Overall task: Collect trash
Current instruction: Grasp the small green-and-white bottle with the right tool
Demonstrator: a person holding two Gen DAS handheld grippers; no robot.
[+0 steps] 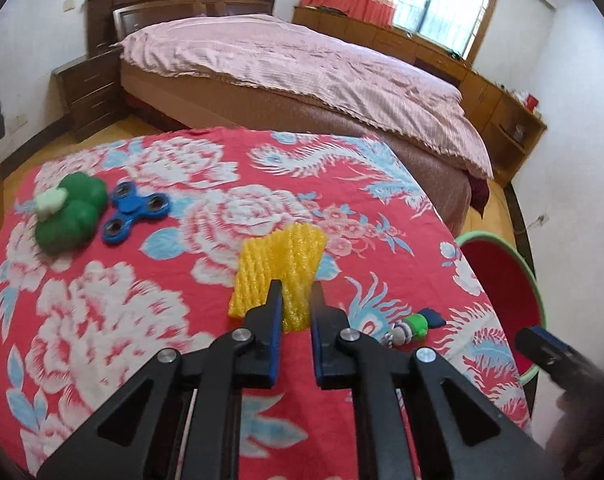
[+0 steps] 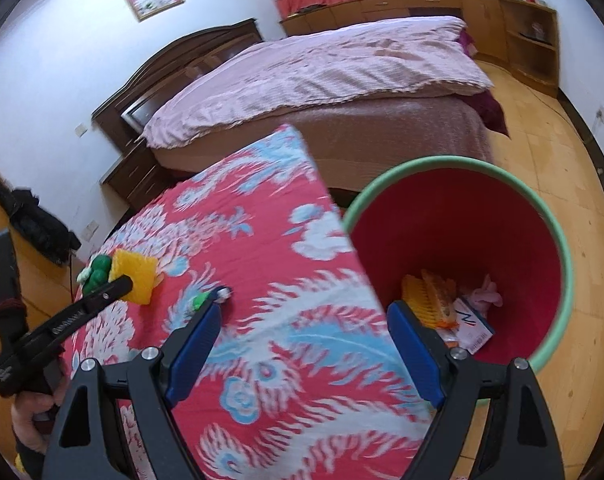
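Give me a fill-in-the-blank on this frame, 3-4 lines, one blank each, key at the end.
1. The left gripper is shut on the ____ foam net.
2. The right gripper has its jaws ____ and holds nothing.
3. The red bin has a ____ rim.
4. The fidget spinner lying beside the green toy is ____.

Missing words: yellow; open; green; blue
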